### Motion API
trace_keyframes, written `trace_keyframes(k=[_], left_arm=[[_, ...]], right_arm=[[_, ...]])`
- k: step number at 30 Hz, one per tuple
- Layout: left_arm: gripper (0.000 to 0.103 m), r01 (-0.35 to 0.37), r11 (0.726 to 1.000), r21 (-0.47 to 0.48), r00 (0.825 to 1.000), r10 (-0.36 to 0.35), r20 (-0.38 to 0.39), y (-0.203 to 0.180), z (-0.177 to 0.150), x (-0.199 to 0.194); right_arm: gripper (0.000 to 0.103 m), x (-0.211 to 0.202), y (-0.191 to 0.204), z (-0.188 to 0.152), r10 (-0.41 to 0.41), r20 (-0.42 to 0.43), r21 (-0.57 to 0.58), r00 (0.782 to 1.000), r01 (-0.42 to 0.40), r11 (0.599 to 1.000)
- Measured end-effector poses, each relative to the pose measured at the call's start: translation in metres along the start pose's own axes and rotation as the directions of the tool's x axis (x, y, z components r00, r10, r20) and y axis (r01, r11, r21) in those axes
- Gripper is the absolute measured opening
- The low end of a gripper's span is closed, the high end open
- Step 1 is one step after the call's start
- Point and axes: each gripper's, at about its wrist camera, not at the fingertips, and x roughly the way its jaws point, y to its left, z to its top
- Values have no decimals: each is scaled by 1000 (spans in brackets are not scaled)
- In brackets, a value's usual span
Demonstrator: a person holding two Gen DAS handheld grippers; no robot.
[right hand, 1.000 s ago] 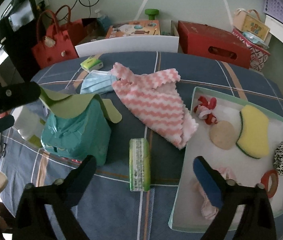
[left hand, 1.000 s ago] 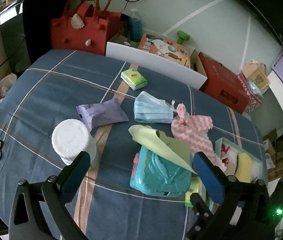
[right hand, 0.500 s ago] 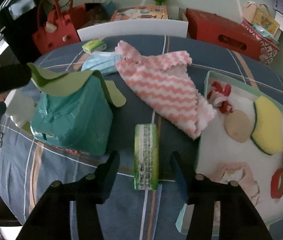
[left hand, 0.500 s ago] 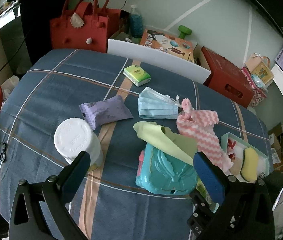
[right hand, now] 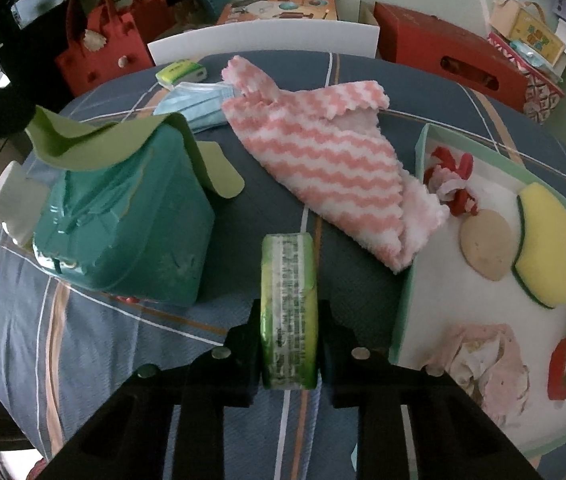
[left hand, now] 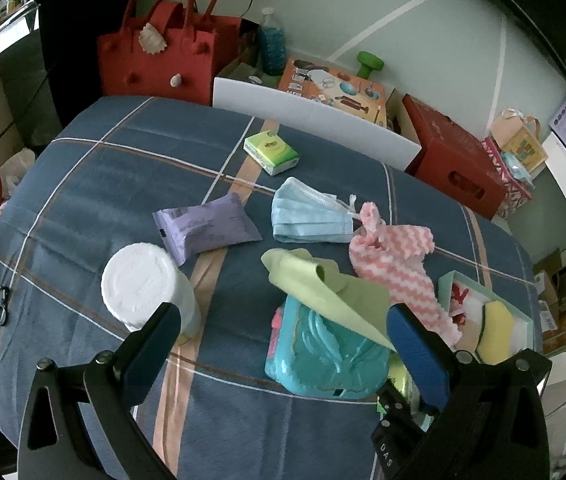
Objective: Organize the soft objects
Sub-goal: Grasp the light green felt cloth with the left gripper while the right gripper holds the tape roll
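The right gripper (right hand: pixel 289 344) was clamped on the near end of a green tissue pack (right hand: pixel 289 304), low centre of the right wrist view. The pack stood on edge on the blue plaid tablecloth (right hand: pixel 95 360), with bare cloth on both sides of it. The teal plastic case (right hand: pixel 123 236) lay to its left, and the mint tray's (right hand: pixel 403 304) near wall just to its right. A pink zigzag cloth (right hand: pixel 331 168) overlapped the tray's upper-left corner. The left gripper (left hand: pixel 283 344) stood wide open, holding nothing, its blue pads (left hand: pixel 417 348) flanking the case and the white tub (left hand: pixel 143 284).
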Motion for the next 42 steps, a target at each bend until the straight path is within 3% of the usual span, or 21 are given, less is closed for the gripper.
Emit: trace_keyframes(k=[23,29,33,42], left_arm=[[100,0,999,-52,1000,0,-11,-2,16,25],[79,-4,999,-52,999,2,-33,-3,15,37],[59,9,996,-86,999,-13,-45,2,14,43],[34,109,984,-139,993,-114,-29,7,13,44]], right_arm=[[24,-58,-10,6,-22,167,35,986,17,999],[24,-56,-11,6,-19,163,36,986,13,999],[24,-54,-11,6,-18,160,39,987,12,999],[24,-53,-13,5,-18,159,42,987,12,999]])
